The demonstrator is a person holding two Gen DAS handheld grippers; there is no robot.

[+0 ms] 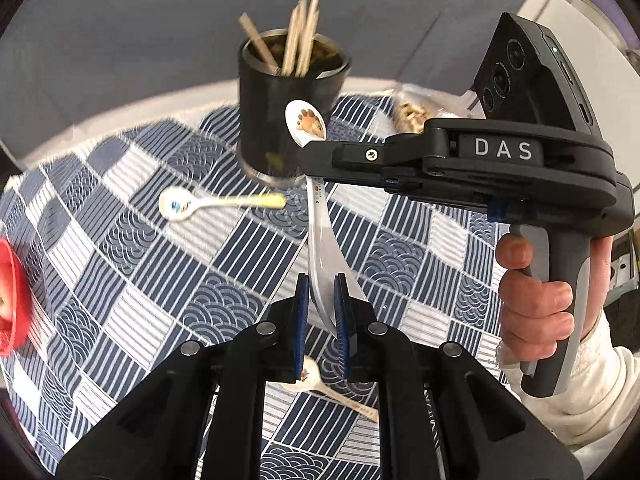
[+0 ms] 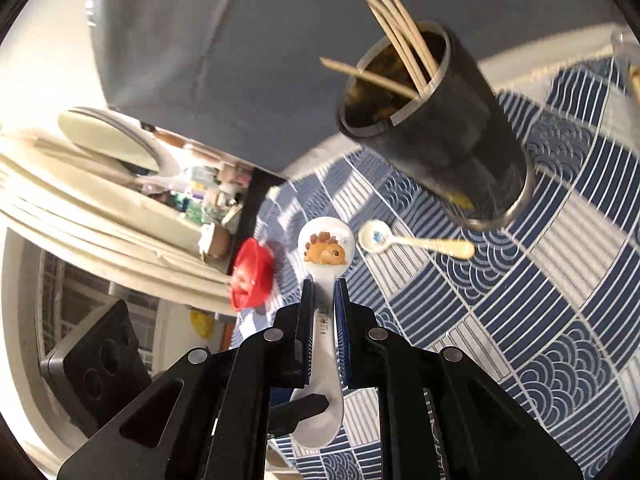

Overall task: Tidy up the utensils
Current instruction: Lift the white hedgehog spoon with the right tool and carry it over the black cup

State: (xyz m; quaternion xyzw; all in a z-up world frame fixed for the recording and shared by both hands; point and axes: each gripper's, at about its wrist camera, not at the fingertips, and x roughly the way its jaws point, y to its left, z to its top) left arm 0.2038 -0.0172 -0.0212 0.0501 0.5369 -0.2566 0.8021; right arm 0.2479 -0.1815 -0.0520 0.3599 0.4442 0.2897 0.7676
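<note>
A white ceramic spoon with a hedgehog picture (image 1: 306,122) (image 2: 326,246) is held in the air by both grippers. My left gripper (image 1: 321,280) is shut on its handle end. My right gripper (image 2: 323,286) (image 1: 316,148) is shut on its neck, just below the bowl. A black holder (image 1: 290,100) (image 2: 436,132) with several wooden chopsticks stands on the patterned cloth behind the spoon. A second white spoon with a yellowish handle (image 1: 216,203) (image 2: 416,242) lies on the cloth by the holder. A third spoon (image 1: 332,392) lies under my left gripper.
The table carries a blue and white patterned cloth (image 1: 160,280) (image 2: 540,300). A red bowl (image 1: 12,300) (image 2: 252,276) sits at the cloth's left edge. A clear packet of snacks (image 1: 412,112) lies behind my right gripper. A grey wall stands behind the table.
</note>
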